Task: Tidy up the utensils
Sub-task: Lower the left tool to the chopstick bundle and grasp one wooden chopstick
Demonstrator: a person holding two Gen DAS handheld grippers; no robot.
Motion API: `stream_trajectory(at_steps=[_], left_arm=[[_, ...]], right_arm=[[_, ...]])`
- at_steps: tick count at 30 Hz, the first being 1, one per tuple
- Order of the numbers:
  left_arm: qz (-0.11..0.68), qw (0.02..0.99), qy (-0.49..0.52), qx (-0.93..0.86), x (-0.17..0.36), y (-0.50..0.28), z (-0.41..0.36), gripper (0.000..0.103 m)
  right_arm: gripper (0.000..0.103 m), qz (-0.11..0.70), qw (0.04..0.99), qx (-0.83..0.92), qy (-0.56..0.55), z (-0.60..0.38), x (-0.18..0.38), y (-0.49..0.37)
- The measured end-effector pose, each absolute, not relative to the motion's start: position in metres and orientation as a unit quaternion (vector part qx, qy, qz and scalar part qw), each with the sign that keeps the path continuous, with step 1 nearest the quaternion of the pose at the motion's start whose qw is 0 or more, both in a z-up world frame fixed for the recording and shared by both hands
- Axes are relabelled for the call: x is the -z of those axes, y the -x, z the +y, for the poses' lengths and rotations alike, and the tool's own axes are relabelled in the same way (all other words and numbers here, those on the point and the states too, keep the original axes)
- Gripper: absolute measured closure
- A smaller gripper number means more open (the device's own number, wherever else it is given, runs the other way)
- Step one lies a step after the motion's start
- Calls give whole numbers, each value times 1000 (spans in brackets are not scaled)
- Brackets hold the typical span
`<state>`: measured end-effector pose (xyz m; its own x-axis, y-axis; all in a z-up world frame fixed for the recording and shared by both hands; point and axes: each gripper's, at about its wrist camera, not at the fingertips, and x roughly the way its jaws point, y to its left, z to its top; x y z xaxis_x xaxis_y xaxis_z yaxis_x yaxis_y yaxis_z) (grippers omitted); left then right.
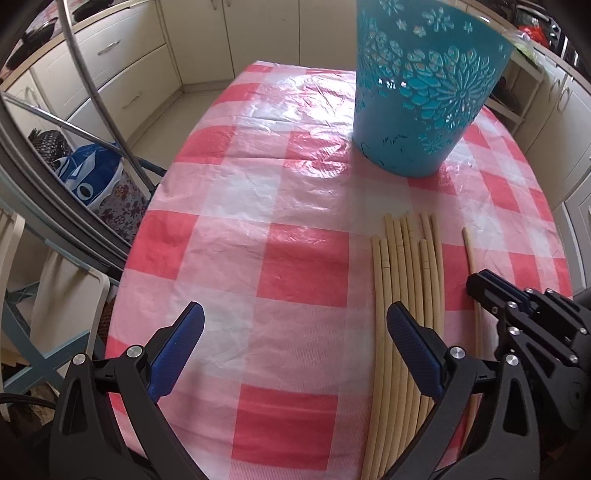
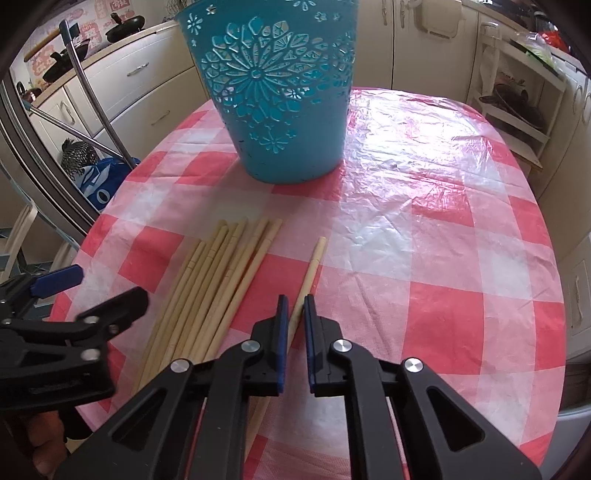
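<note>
Right gripper (image 2: 295, 306) pinches the lone chopstick (image 2: 314, 258) near its table-edge end; left gripper (image 1: 295, 332) gapes wide, empty. Risk: such an off-centre grip lets it pivot or slip before reaching the teal basket (image 2: 280, 110).

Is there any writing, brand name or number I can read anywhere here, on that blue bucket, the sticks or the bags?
No readable text in either view.
Teal basket: only cut-out flower patterns, no words.
Chopsticks: plain, with small notches, no print.
Blue bag beside the table: white shapes, too blurred to read as letters.
Pink wall decoration behind the counter: too small and blurred to read.
Checked tablecloth: no lettering.
</note>
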<state>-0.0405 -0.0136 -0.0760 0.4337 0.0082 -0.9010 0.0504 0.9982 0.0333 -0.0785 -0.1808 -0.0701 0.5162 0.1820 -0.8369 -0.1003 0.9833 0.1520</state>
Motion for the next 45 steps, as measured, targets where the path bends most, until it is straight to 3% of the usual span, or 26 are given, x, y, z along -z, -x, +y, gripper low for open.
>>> stream_trajectory(at_steps=[21, 23, 26, 35, 39, 45], left_arm=[[535, 842, -73, 5, 89, 29, -28, 11], [530, 844, -80, 11, 87, 31, -32, 17], [523, 847, -93, 31, 83, 32, -41, 34], [545, 828, -74, 108, 77, 32, -56, 96], [555, 819, -13, 146, 65, 25, -41, 99], [423, 888, 69, 168, -13, 38, -17, 99]], right_arm=[[91, 498, 861, -87, -55, -186, 68, 80], [91, 498, 861, -86, -52, -186, 68, 80], [91, 498, 861, -81, -54, -188, 68, 80], [86, 497, 862, -77, -61, -191, 68, 80], [86, 497, 862, -77, -63, -192, 69, 80], [83, 496, 862, -79, -73, -196, 69, 80]])
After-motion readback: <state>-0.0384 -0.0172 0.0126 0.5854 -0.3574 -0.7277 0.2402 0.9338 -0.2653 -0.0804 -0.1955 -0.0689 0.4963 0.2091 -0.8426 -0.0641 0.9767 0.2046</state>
